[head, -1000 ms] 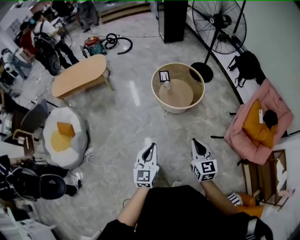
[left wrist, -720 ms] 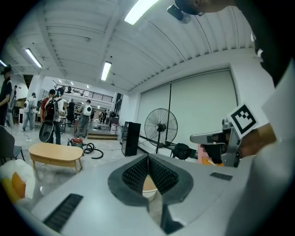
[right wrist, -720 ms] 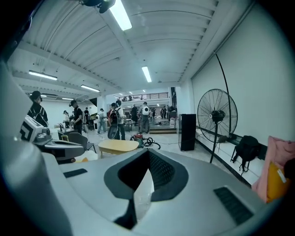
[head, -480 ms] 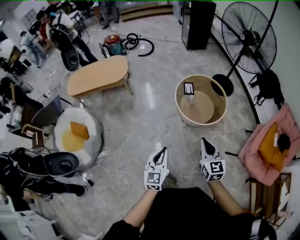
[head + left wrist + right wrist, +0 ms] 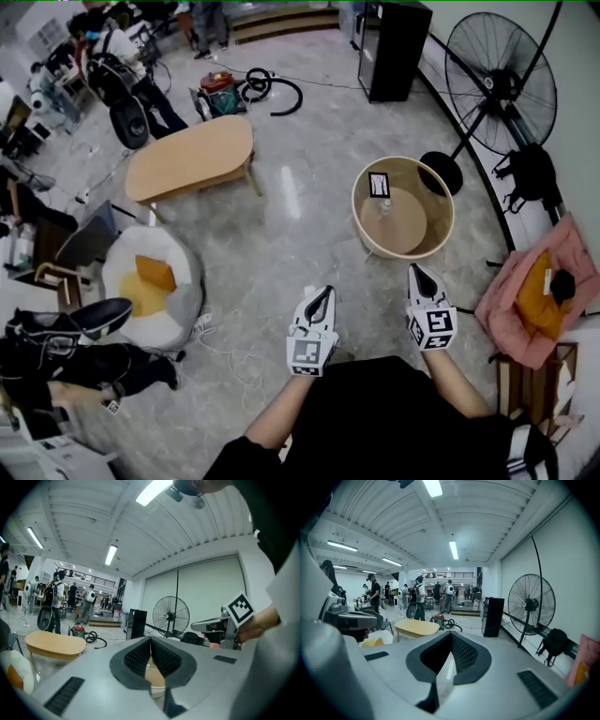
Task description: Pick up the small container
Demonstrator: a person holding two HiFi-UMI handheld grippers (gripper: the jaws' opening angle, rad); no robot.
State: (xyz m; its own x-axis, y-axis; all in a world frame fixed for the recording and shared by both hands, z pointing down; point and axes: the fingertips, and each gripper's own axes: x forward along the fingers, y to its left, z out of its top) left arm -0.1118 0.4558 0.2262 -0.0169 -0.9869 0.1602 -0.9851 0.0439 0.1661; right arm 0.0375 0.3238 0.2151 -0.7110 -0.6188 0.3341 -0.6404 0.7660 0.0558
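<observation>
A small clear container point(image 5: 382, 208) stands on the round beige table point(image 5: 428, 238), beside an upright black-and-white card point(image 5: 379, 185). Both grippers hang in the air short of that table, over the marble floor. My left gripper point(image 5: 324, 292) is shut and holds nothing. My right gripper point(image 5: 414, 269) is shut too, also with nothing in it, and is the nearer one to the table. In the left gripper view the shut jaws point(image 5: 151, 640) point at the round table point(image 5: 155, 680). The right gripper view shows its shut jaws point(image 5: 451, 635) aimed at the open floor.
An oval wooden coffee table point(image 5: 192, 159) stands at the left, a white beanbag point(image 5: 150, 281) below it. A floor fan point(image 5: 497, 70) and a black cabinet point(image 5: 392, 37) stand beyond the round table. A pink seat point(image 5: 539, 300) is at the right. Cables point(image 5: 225, 347) lie on the floor.
The whole view has advanced across the floor, and the round table now lies nearer to both grippers. Both grippers stay shut and keep their spacing.
</observation>
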